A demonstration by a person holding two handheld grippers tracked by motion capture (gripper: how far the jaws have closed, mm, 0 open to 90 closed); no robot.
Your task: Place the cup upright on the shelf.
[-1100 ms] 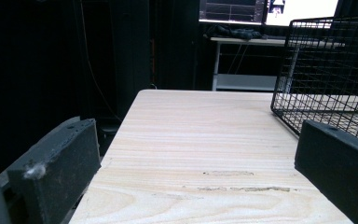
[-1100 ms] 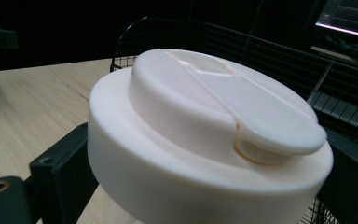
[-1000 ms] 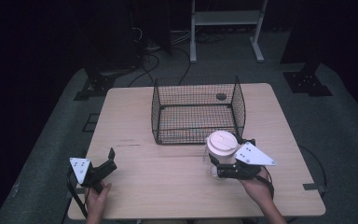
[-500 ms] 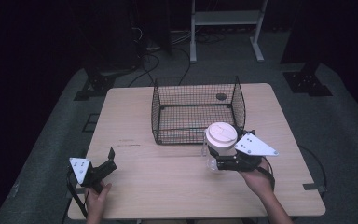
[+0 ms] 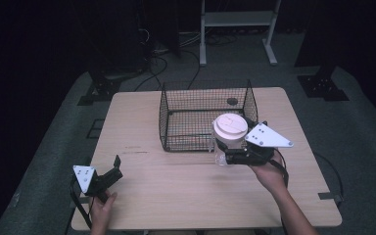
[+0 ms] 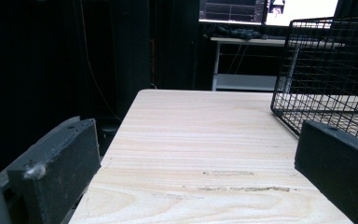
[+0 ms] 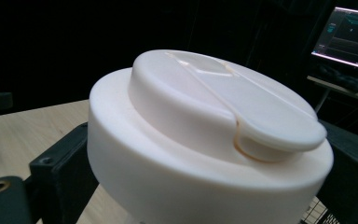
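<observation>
Up at the basket's near right corner, you're lifting the cup, right gripper clenched around it; it's risen and closed in since a second ago, so a drop-in looks next. Left gripper is idling, jaws apart.

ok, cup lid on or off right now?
On. The white lid caps the clear cup, which the right gripper holds upright beside the wire basket.
</observation>
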